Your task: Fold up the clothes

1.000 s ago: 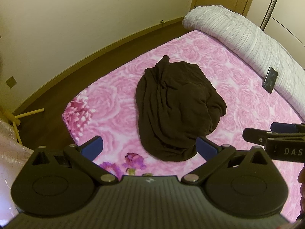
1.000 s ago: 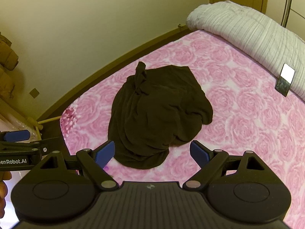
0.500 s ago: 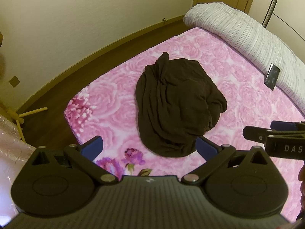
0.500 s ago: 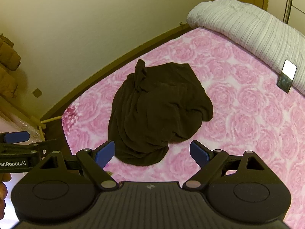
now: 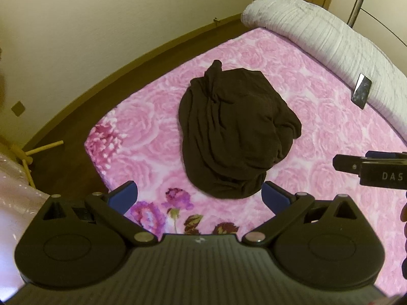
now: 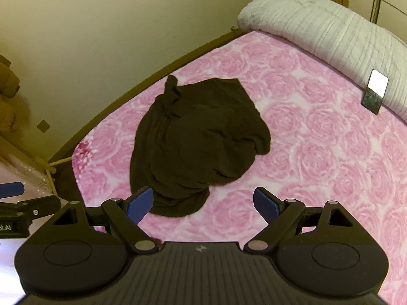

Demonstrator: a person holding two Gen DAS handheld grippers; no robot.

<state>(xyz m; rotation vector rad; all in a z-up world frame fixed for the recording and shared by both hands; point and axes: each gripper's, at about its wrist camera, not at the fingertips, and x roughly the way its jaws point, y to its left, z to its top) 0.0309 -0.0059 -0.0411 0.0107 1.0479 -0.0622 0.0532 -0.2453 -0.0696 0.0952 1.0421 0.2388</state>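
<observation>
Both cameras have dropped a little toward the bed [image 5: 157, 117] since 1 second ago, so the garment [image 5: 234, 137] now sits nearer my jaws in each view; the cloth itself has not shifted.

It lies in a crumpled dark heap on the pink rose blanket, toward the near corner of the bed, with a twisted tail poking out at its far end. I'd call it bunched, not folded. My left gripper [image 5: 199, 194] hangs above its near hem with jaws spread wide and nothing between them. My right gripper [image 6: 203, 200] is likewise wide and empty, its left pad over the hem's edge.

Risks I see from here: the layers overlap, so a pinch at the hem could take 2 or 3 plies and lift a lump instead of an edge. I cannot tell sleeves from body, so both grippers might seize the same side. A deep bite could also catch the plush blanket. The phone [image 6: 376, 91] against the duvet [image 6: 330, 30] is well apart.
</observation>
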